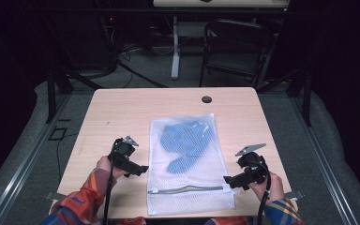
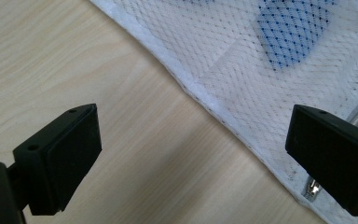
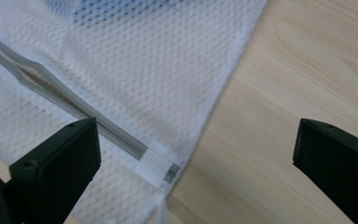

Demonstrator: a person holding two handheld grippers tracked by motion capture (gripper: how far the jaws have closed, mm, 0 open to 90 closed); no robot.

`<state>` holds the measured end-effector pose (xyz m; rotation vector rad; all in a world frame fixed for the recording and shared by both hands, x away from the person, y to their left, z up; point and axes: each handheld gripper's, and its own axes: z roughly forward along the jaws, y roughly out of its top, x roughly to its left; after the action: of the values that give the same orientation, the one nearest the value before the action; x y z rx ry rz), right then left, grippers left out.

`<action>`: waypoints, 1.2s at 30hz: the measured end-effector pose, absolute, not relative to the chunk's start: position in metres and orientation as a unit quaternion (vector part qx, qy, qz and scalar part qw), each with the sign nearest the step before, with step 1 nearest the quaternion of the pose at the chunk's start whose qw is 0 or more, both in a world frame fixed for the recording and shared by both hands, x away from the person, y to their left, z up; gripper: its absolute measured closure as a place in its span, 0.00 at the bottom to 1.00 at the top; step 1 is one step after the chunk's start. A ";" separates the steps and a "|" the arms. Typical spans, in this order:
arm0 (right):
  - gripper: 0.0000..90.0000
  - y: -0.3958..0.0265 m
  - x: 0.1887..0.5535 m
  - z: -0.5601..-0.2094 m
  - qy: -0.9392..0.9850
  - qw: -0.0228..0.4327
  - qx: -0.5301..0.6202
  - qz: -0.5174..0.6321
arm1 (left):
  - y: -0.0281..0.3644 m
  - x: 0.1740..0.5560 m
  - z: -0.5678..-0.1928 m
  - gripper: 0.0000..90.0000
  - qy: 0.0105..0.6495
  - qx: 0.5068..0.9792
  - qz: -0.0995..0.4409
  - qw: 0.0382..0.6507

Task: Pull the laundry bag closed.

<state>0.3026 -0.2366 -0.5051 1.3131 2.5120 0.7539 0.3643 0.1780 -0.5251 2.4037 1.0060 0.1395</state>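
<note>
Centrally, white mesh laundry bag [image 1: 187, 161] is lying on tabletop [image 1: 122, 112]; left hand-held gripper [image 1: 139, 168] and right hand-held gripper [image 1: 229, 182] are flanking its zipper end, both gaping wide, gripping nothing.

Table [image 1: 122, 112]: we see a light wooden top with rounded corners; its pale grain also shows in both gripper views.
Grommet hole [image 1: 206, 99]: we find a small dark round opening near the table's far edge, right of the middle.
Folding chair [image 1: 236, 47]: we see a dark chair standing on the floor beyond the table, to the right.
Desk leg [image 1: 175, 47]: we see a white upright post on a white foot, left of the chair.
Cables [image 1: 136, 49]: we note dark cords lying on the grey floor behind the table.
Floor rail [image 1: 18, 159]: we see a metal strip running along the left side.
</note>
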 end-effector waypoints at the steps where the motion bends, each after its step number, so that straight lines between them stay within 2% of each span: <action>1: 0.02 -0.233 0.302 -0.505 0.854 0.102 0.441 0.256 | 0.178 0.364 -0.525 0.05 0.371 0.890 0.049 0.262; 10: 0.08 -0.195 0.300 -0.505 0.874 0.082 0.400 0.263 | 0.174 0.362 -0.527 0.09 0.358 0.897 0.040 0.255; 18: 0.18 -0.147 0.298 -0.507 0.895 0.064 0.348 0.273 | 0.169 0.361 -0.530 0.13 0.344 0.904 0.034 0.250; 21: 0.29 -0.131 0.297 -0.508 0.901 0.064 0.330 0.273 | 0.168 0.361 -0.530 0.15 0.340 0.907 0.032 0.247; 31: 0.49 -0.093 0.298 -0.520 0.918 0.046 0.285 0.272 | 0.165 0.364 -0.534 0.20 0.336 0.910 0.021 0.240; 36: 0.72 -0.073 0.298 -0.528 0.926 0.043 0.257 0.272 | 0.160 0.366 -0.537 0.26 0.329 0.915 0.008 0.233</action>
<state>0.2979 -0.0729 -0.5277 0.7871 2.8321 0.8322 0.3660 0.1605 -0.5373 2.5130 0.9048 0.0212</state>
